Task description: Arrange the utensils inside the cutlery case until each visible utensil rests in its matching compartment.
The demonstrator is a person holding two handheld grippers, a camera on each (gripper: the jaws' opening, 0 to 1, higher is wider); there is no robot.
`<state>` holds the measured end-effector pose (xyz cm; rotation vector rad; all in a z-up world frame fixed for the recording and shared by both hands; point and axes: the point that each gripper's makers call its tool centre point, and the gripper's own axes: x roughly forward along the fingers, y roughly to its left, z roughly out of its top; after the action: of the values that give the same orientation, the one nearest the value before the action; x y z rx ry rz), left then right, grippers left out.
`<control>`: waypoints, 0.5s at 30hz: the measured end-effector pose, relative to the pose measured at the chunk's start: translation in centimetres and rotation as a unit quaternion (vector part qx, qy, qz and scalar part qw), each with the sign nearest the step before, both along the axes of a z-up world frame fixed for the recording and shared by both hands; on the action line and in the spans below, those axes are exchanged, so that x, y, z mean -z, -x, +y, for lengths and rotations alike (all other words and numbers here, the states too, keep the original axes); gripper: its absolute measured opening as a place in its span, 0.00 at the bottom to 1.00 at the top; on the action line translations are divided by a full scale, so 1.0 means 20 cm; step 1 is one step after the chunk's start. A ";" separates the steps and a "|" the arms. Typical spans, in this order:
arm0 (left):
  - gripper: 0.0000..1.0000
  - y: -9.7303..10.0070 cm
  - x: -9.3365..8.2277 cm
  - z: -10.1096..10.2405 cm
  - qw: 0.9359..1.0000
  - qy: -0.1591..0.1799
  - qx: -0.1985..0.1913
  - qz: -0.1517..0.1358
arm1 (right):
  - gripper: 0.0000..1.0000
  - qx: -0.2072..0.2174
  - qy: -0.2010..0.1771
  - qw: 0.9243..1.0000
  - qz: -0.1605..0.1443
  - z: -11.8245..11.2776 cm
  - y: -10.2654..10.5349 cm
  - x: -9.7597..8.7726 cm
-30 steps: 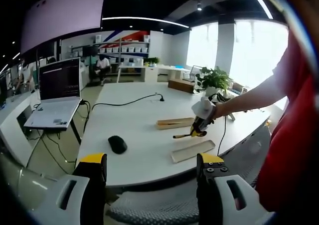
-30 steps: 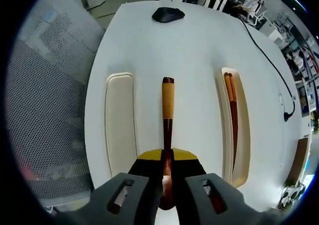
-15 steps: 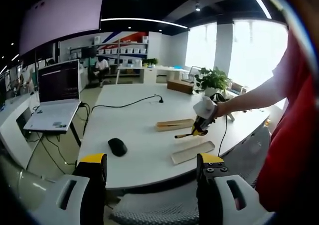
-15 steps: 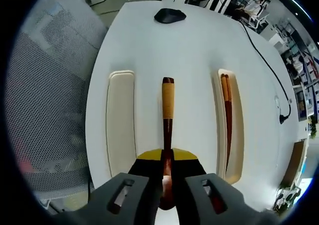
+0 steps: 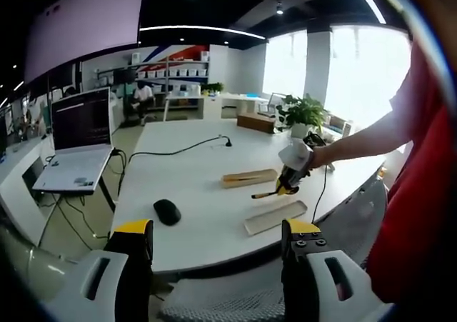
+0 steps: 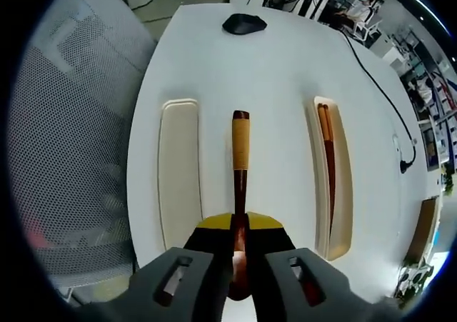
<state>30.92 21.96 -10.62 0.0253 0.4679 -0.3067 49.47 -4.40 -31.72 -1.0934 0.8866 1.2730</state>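
My right gripper (image 6: 240,225) is shut on a dark wooden utensil (image 6: 240,147) with a yellow-wrapped handle, held above the white table (image 6: 278,72). The utensil hangs between two cream case halves. The half on the left (image 6: 179,172) is empty. The half on the right (image 6: 343,186) holds dark chopsticks (image 6: 329,151). In the left gripper view, my left gripper (image 5: 216,229) stands open and empty off the table's near edge. Beyond it a person's hand holds the right gripper (image 5: 291,170) with the utensil (image 5: 265,193) over the near case half (image 5: 275,216). The far half (image 5: 248,177) lies behind.
A black mouse (image 6: 244,23) (image 5: 166,211) lies on the table, with a black cable (image 5: 178,148) behind it. A mesh chair (image 6: 71,122) stands at the table's edge. A laptop (image 5: 80,140) sits on a side desk, and a plant (image 5: 305,113) at the far end.
The right gripper's view has shifted slightly over the table, with the utensil still between the two halves. The left gripper has stayed open and nearly still.
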 end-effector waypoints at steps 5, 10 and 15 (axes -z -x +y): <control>0.75 0.00 0.01 -0.01 1.000 0.003 -0.001 0.000 | 0.01 0.000 -0.007 1.000 -0.003 0.01 0.00 -0.01; 0.75 0.00 0.02 0.00 1.000 0.002 0.000 0.003 | 0.01 -0.018 0.005 1.000 -0.016 0.00 0.00 -0.02; 0.75 0.00 0.02 0.01 1.000 0.004 -0.002 0.004 | 0.01 -0.021 0.007 0.999 -0.025 0.00 -0.02 -0.04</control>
<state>30.85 22.07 -11.08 0.0149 0.4742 -0.3050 49.94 -4.36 -30.96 -1.1554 0.8391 1.2705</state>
